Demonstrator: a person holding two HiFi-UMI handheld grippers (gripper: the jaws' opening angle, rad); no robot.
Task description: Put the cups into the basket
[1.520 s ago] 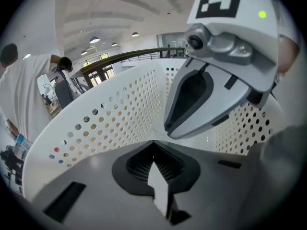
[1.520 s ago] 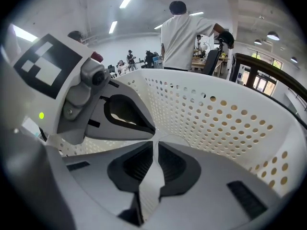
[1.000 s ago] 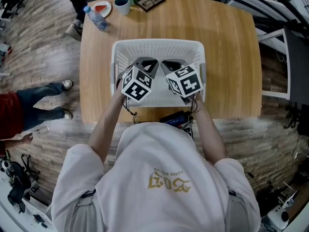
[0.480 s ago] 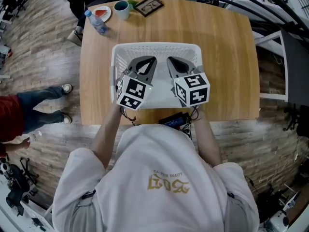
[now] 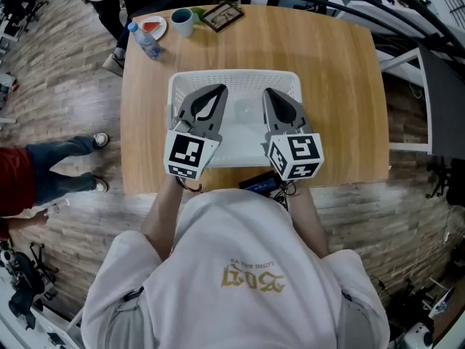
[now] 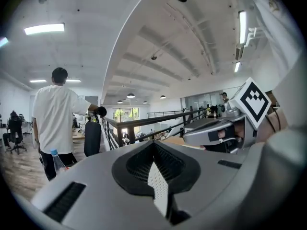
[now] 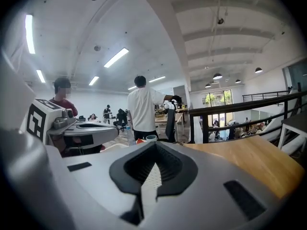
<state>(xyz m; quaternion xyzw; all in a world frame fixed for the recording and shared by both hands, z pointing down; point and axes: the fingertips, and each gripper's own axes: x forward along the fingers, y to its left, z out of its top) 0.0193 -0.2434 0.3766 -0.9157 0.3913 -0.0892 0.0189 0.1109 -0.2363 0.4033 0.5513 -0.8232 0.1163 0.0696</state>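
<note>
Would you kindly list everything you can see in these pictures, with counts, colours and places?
table: one, light wood, centre
basket: one, white, mid-table
cup: one, pale, teal inside, far left corner
plate: one, white with red on it, left of cup
bottle: one, clear, blue cap, beside plate
frame: one, dark, right of cup
device: one, black, near table edge
bystander in white shirt: one, beyond table
bystander in jeans: one, floor at left
left gripper: one, grey, shut, over basket
right gripper: one, grey, shut, over basket
</note>
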